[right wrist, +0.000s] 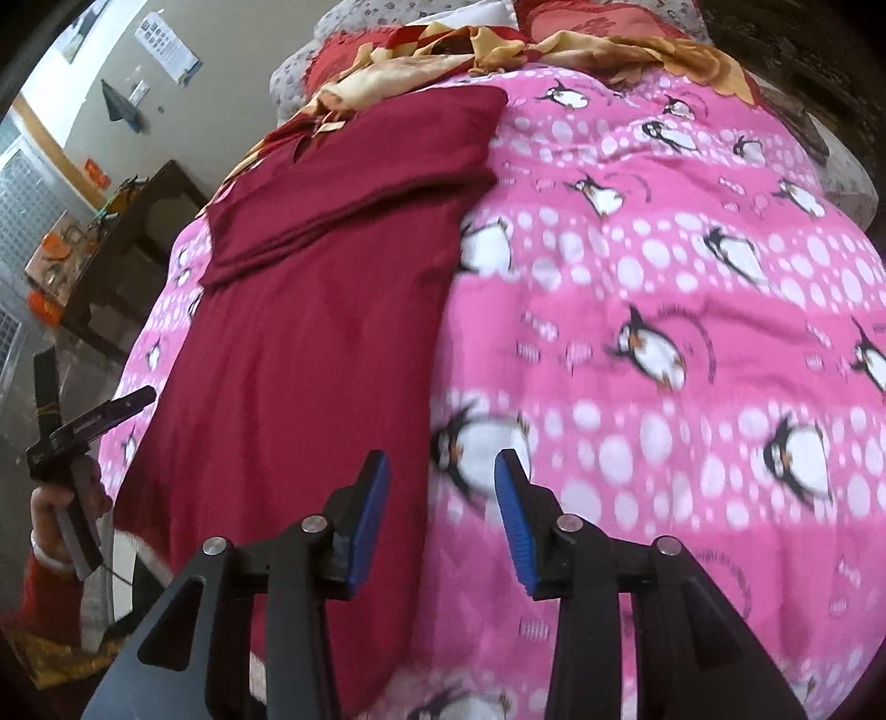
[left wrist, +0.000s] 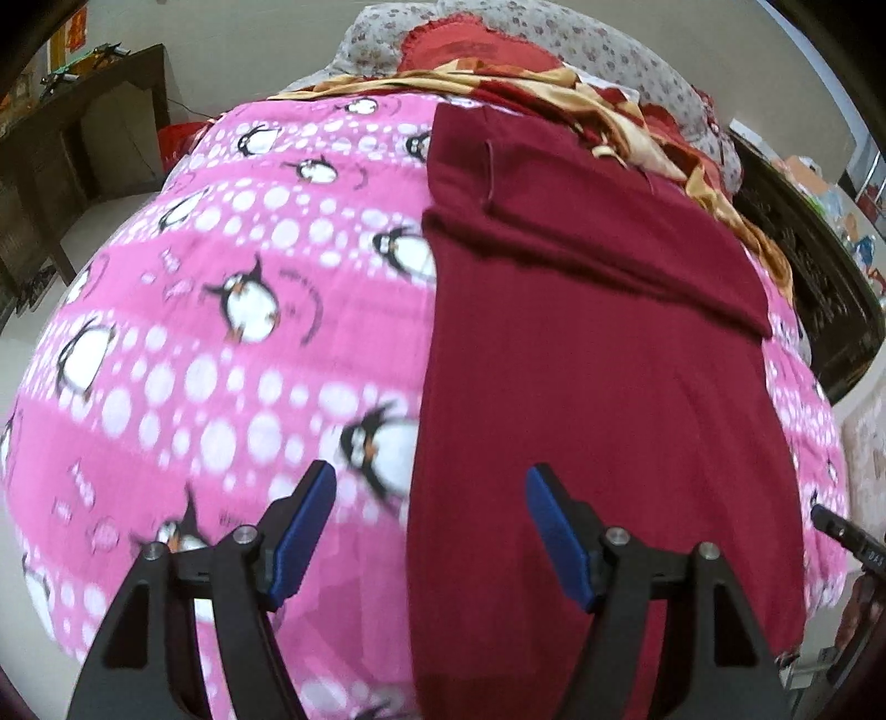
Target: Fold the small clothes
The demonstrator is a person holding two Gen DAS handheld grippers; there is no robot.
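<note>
Item: maroon garment point(left wrist: 581, 399), flat on penguin bedspread point(left wrist: 221, 343); long axis runs from me twd the pillows point(left wrist: 581, 50), sleeves folded across the far end. Step, as I judge it: side folds done, lengthwise fold pending; next move needs both tools on the near hem corners. My left tool point(left wrist: 432, 531) & right tool point(right wrist: 443, 509): both spread, pinching nothing.

Matt maroon cloth garment point(left wrist: 598, 399) on soft printed bedsheet point(left wrist: 232, 343) (cotton-like, unglossy).
</note>
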